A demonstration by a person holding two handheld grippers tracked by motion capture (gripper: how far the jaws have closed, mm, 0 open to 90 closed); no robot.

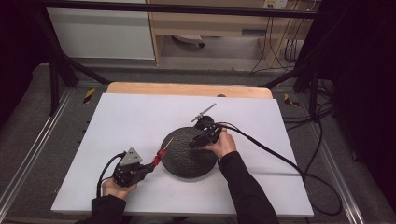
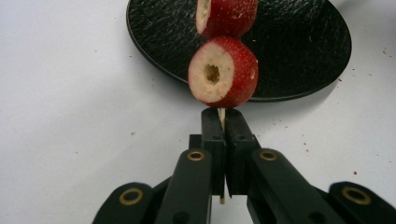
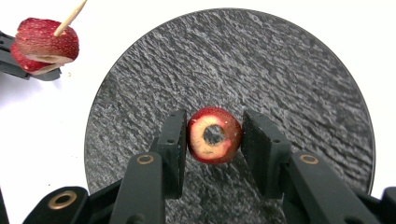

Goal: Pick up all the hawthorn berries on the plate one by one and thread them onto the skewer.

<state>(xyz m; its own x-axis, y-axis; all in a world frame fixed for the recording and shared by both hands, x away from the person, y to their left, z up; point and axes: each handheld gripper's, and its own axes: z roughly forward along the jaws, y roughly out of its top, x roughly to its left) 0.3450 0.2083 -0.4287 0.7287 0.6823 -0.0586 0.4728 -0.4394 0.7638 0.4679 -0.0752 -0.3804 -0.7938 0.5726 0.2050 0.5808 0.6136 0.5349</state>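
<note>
Gripping skewer (image 2: 222,116), left gripper (image 2: 222,122); right gripper (image 3: 214,136) seemingly open around fruit (image 3: 214,135).

Bare table (image 1: 140,116) left & behind plate (image 1: 182,161)

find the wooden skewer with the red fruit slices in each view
High view: skewer left of centre, held by the left tool, tip over the plate's rim.
Left gripper view: centre, skewer clamped, slices above.
Right gripper view: top left, skewer.
Shared landmark: the round black plate.
</note>
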